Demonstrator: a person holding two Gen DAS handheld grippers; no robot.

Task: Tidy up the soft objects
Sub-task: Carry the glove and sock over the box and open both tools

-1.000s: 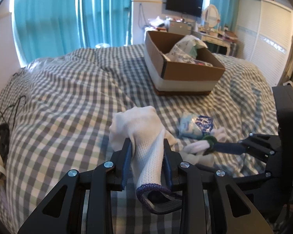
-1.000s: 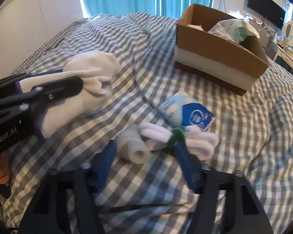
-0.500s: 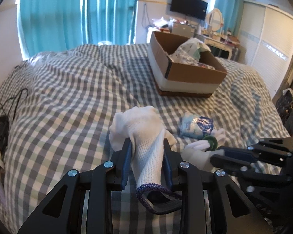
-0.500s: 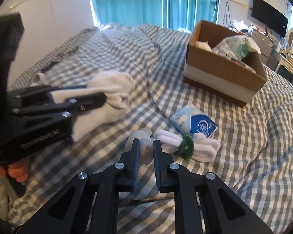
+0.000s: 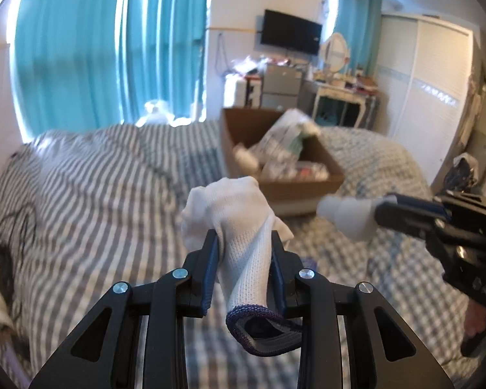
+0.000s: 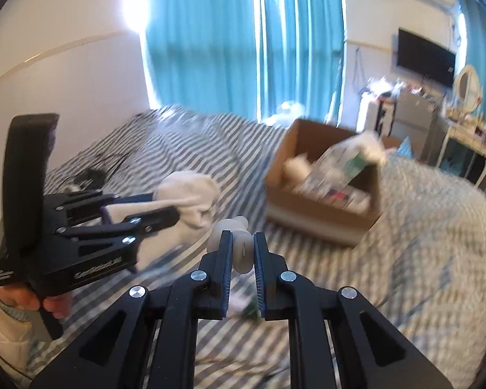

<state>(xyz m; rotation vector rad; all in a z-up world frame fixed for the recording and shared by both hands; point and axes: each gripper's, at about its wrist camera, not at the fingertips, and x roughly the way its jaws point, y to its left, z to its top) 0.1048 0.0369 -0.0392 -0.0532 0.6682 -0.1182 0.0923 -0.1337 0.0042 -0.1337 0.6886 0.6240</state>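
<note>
The left gripper (image 5: 243, 259) is closed on a white knitted sock with a dark purple cuff (image 5: 243, 223), and it holds the sock in the air above the grey-and-white checked bed cover (image 5: 90, 194). The right gripper (image 6: 243, 253) has its jaws narrow around a small pale rolled piece of soft cloth (image 6: 238, 243), also lifted off the bed. The open brown cardboard box (image 5: 285, 191) stands farther on the bed, a little to the right, and it already contains a plastic packet and other soft things.

The step in hand seems to be the carrying of both pieces to this box. To do it well, bring each gripper fully over the near wall of the box before opening it. It is better to release one piece after the other, low inside the box. The loose toe of the sock may catch on the rim, so keep it above the rim while it crosses.
</note>
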